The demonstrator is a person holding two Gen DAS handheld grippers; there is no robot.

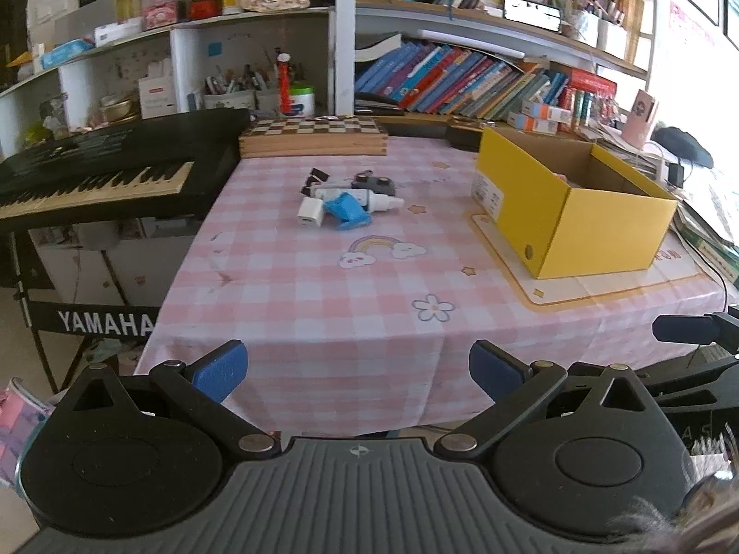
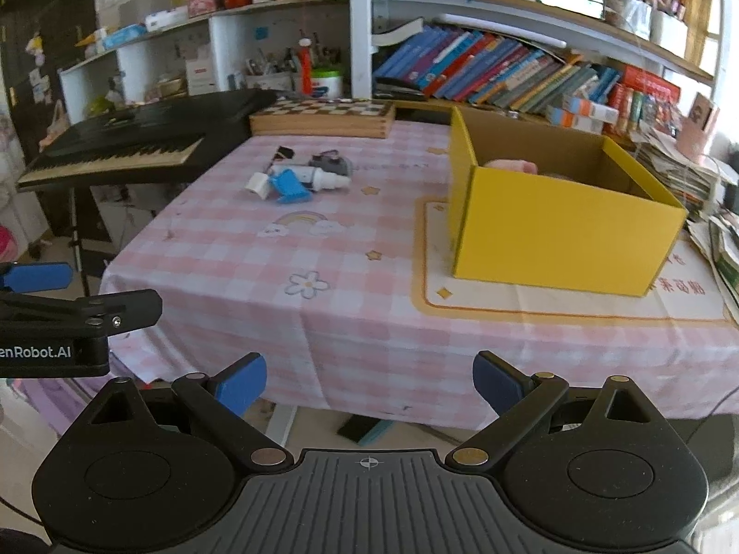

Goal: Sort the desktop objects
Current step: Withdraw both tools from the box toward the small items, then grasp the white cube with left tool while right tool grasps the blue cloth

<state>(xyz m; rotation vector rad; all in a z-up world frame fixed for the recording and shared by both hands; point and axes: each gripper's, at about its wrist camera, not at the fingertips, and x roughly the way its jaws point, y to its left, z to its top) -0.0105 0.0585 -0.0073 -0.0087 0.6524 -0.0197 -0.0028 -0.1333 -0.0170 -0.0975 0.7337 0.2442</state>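
Bookshelves packed with leaning books fill the back wall, and in front of you a worktop (image 1: 323, 277) under a pink-and-white checked cloth printed with a rainbow, flowers and stars carries everything you need; to its left a black keyboard (image 1: 106, 175) stands on a frame marked "YAMAHA". Your left gripper (image 1: 355, 371) hangs off the near edge of the worktop with its blue pads spread wide and nothing between them, and your right gripper (image 2: 369, 383) is just as wide apart and empty; the side of the left one, seen from the right wrist, reads "enRobot.AI". A small pile of objects (image 1: 348, 196) lies at the far middle of the cloth, near a folded chessboard (image 1: 314, 136): a white charger cube (image 1: 309, 214), a blue plastic piece (image 1: 346, 210) and a white tube (image 1: 369, 198) whose long axis runs left to right with its cap pointing right toward the yellow box (image 2: 554, 231). That open box sits on a cream mat with orange writing too blurred to read, and something pink shows inside it
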